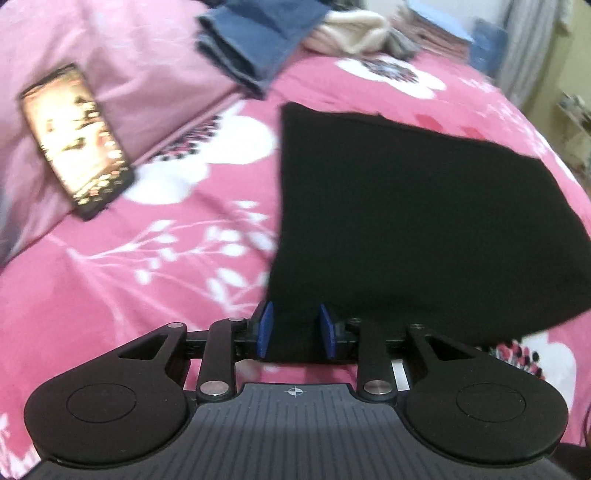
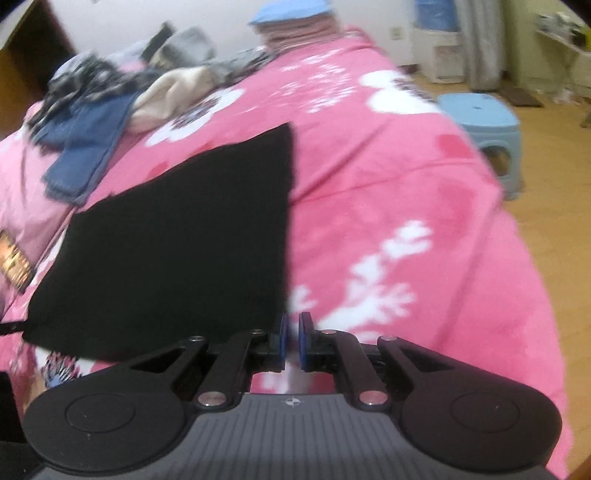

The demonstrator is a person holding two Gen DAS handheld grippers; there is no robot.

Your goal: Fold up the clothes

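Observation:
A black garment (image 1: 406, 214) lies folded flat in a rough rectangle on the pink flowered bedcover (image 1: 129, 295). My left gripper (image 1: 296, 330) sits at its near left corner, and black fabric fills the wide gap between the blue pads (image 1: 266, 328). I cannot see them pressing on it. In the right wrist view the same black garment (image 2: 177, 236) lies to the left. My right gripper (image 2: 294, 338) is at its near right corner, with its pads almost together. Only pink bedcover (image 2: 388, 177) shows in the thin slit between them.
A phone (image 1: 74, 136) with a lit screen rests on a pale pink pillow (image 1: 122, 44) at the left. Folded jeans (image 1: 255, 40) and a cream garment (image 1: 347, 33) lie at the far end among other clothes. Right of the bed stands a blue stool (image 2: 484, 125) on a wooden floor (image 2: 554, 206).

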